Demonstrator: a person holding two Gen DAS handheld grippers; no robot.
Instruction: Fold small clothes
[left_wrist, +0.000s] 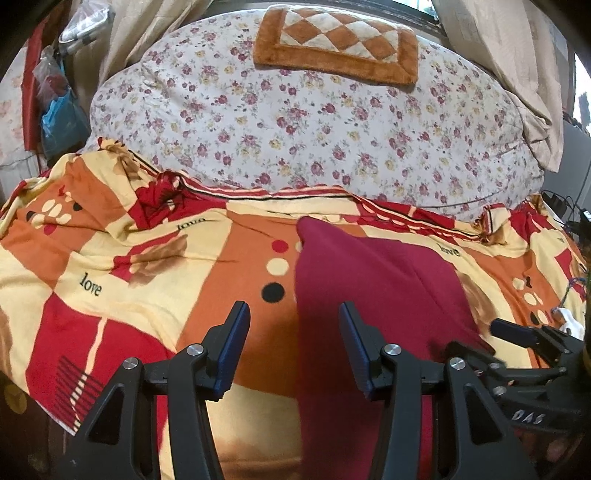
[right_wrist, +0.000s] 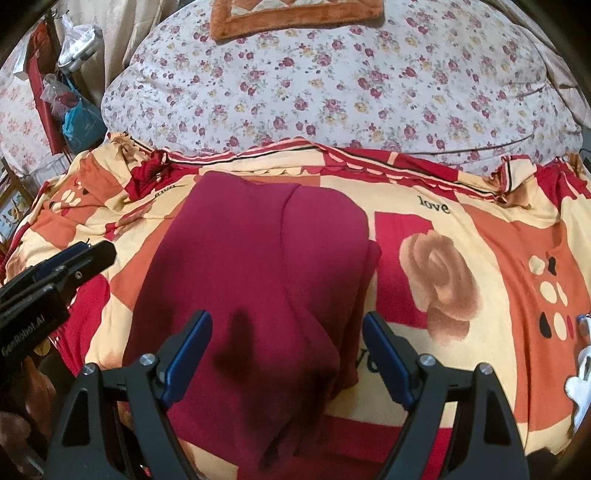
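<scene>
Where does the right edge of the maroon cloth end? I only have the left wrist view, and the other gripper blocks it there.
Observer: In the right wrist view the maroon cloth stops short of the brown rose print on the bedsheet; bare sheet lies between them.
Operator: Is it one flat layer?
Observer: No. A lengthwise crease runs down it, and a second layer peeks out along its right edge.
Operator: Is the right gripper holding it?
Observer: No. The right gripper is open, its fingers spread over the near part of the cloth, nothing pinched.
Operator: And mine?
Observer: The left gripper is open too, over the cloth's left edge.
</scene>
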